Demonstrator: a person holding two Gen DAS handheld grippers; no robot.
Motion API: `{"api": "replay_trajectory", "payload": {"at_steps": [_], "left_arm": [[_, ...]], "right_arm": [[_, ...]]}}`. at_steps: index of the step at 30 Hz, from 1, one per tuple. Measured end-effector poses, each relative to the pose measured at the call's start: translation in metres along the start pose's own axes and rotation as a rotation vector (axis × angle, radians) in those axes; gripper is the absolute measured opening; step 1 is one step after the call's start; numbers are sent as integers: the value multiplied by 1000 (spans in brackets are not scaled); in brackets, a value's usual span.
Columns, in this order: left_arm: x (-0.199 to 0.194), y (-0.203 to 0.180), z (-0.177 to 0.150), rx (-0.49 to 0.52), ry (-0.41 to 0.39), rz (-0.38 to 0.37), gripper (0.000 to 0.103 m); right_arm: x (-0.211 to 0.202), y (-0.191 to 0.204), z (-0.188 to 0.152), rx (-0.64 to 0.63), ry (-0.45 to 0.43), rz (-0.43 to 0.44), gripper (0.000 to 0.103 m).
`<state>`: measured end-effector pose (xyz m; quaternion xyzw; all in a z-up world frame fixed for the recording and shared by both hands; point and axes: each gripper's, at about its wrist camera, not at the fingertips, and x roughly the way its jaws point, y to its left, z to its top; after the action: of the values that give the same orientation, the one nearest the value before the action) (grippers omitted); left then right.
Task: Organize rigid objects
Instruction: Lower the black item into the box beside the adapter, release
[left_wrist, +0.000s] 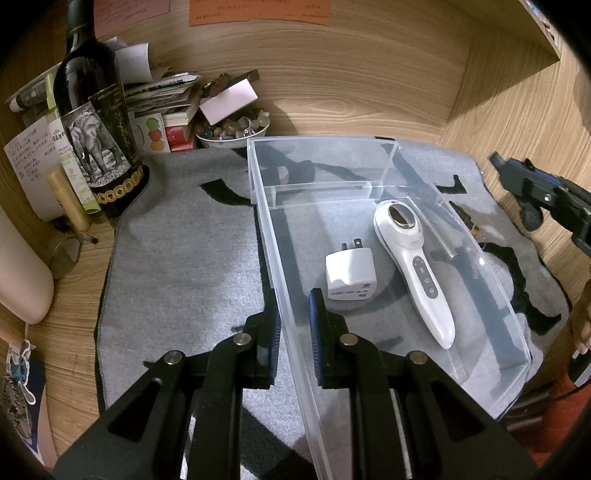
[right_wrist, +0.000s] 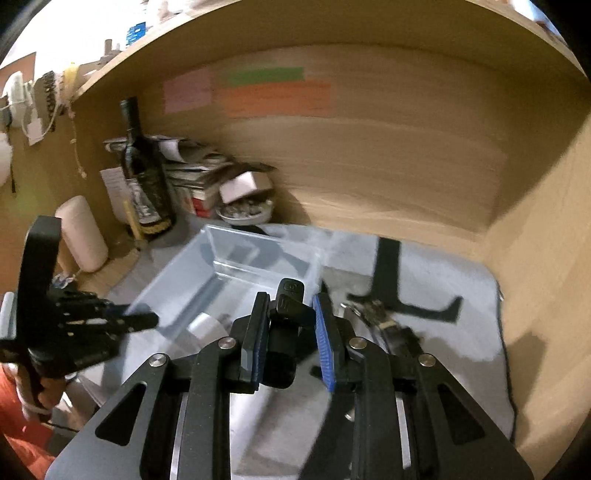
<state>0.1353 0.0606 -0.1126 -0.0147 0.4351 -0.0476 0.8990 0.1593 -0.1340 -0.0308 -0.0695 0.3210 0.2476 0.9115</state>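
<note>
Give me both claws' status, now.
Left claw: closed on the clear plastic bin's side wall.
Right claw: closed on a small black device, held above the mat.

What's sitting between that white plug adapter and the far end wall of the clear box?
Nothing: in the left wrist view the clear box floor is bare from the white plug adapter to its far wall; the white handheld device lies off to the right.

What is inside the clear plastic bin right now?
Inside the clear plastic bin lie a white plug adapter and a white handheld device, side by side, apart. An empty divider section sits at the far end. Nothing looks covered; the walls are transparent.
</note>
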Motion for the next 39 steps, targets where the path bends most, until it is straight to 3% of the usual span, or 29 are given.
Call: {"api": "replay_trajectory", "payload": {"at_steps": [6, 20, 27, 29, 31, 35, 39], "left_arm": [[0, 0, 0, 2, -1, 0, 15], [-2, 2, -1, -4, -5, -21, 15], [-2, 2, -1, -5, -5, -20, 15], [-2, 2, -1, -5, -5, -19, 15], [-2, 3, -1, -5, -4, -21, 15], [-2, 3, -1, -4, -5, -19, 15], [-2, 3, -1, -5, -4, -20, 15]], "right_arm": [[19, 26, 5, -47, 30, 43, 22], [76, 50, -2, -118, 224, 94, 22], [81, 51, -4, -125, 242, 86, 22], [80, 51, -3, -128, 235, 84, 29], [77, 50, -3, -126, 220, 82, 44], [68, 48, 0, -121, 187, 82, 47], [57, 44, 5, -99, 140, 70, 62]]}}
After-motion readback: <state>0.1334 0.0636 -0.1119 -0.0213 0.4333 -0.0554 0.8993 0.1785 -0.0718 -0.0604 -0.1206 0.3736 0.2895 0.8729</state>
